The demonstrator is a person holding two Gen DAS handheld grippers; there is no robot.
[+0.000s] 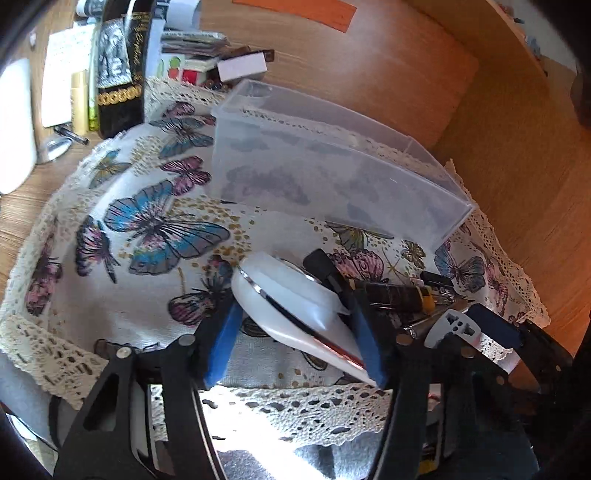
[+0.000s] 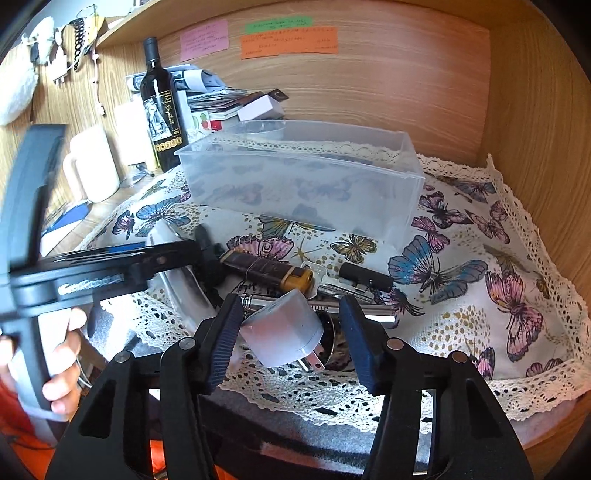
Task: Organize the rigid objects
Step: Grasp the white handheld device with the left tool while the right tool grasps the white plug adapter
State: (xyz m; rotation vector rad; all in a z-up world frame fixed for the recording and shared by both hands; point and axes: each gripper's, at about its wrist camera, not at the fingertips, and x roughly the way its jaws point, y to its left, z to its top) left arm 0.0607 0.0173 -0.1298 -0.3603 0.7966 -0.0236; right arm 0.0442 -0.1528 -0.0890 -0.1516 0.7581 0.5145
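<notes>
1. Left claw [image 1: 299, 332] clamped on the white compact mirror [image 1: 288, 295], pads on both edges so it can be lifted off the butterfly cloth [image 1: 147, 229].
2. Right claw [image 2: 291, 343] apart, straddling the grey plug adapter [image 2: 284, 332], not gripping it.
3. Lighter [image 2: 269, 271], keys and black stick lie just behind.
4. Clear bin [image 2: 303, 177] sits beyond on the tabletop, empty: likely drop target.

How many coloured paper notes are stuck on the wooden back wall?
3, side by side in the right wrist view: a pink note at left, a green note above, and an orange note below it. Others may be hidden.
</notes>
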